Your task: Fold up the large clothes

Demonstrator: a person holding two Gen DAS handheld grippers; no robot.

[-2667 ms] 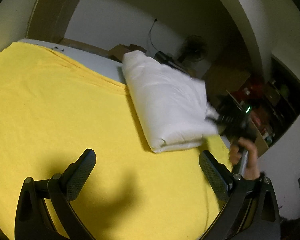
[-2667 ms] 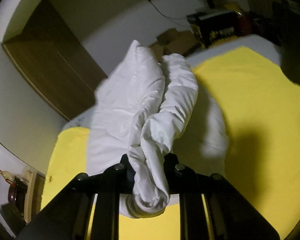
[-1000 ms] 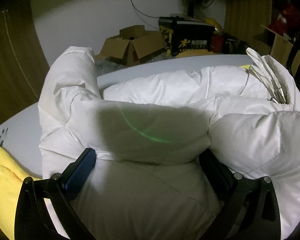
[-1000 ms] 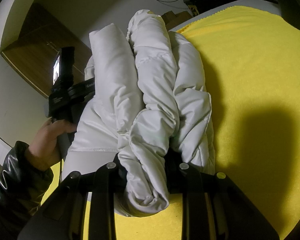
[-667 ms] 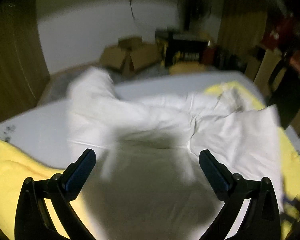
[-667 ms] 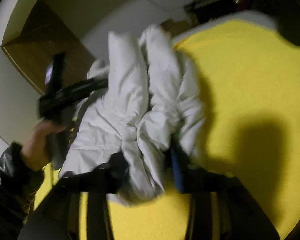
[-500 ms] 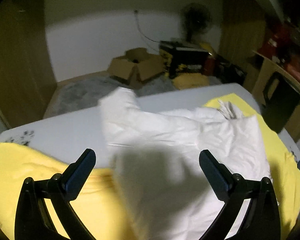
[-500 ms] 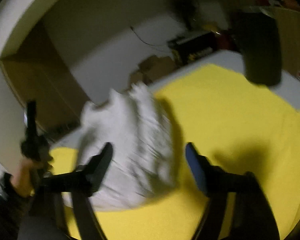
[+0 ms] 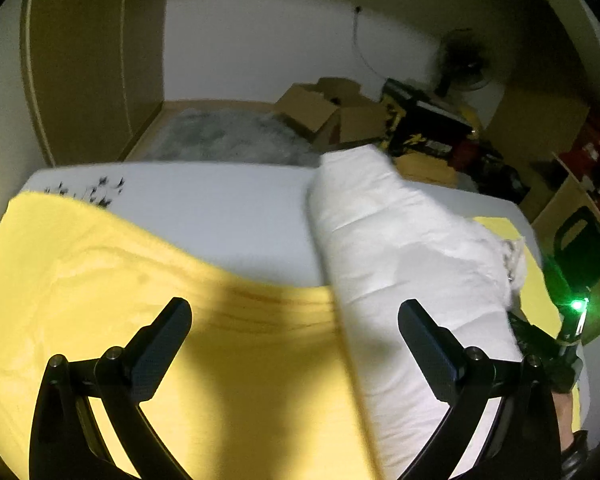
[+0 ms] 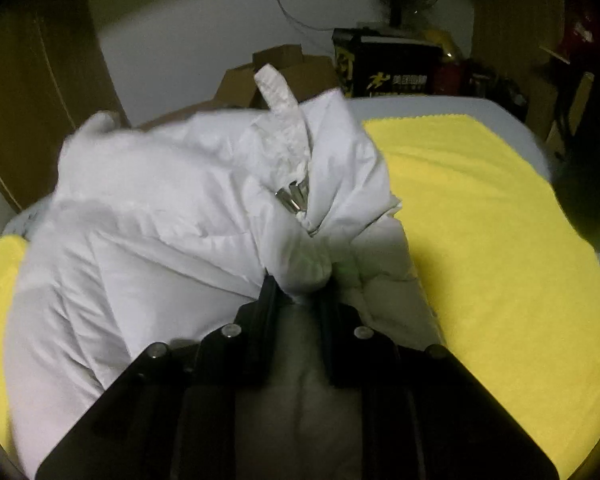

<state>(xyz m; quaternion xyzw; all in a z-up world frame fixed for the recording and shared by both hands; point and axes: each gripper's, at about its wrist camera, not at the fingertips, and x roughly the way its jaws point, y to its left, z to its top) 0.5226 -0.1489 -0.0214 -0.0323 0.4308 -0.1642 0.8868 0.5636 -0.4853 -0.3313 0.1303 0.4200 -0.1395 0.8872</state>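
White puffy jacket point(image 9: 400, 248) lies bundled on the yellow blanket point(image 9: 140, 280) at the bed's right side — the left gripper point(image 9: 296, 332) hangs wide and empty beside it. From the right wrist, the right gripper point(image 10: 298, 284) is closing on a bunched fold — the folding looks well along, not finished.

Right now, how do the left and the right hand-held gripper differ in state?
The left hand-held gripper is wide open and holds nothing; the right hand-held gripper is closing on a bunch of the white padded jacket. The left is above the yellow cloth; the right is above the jacket. Both point downward.
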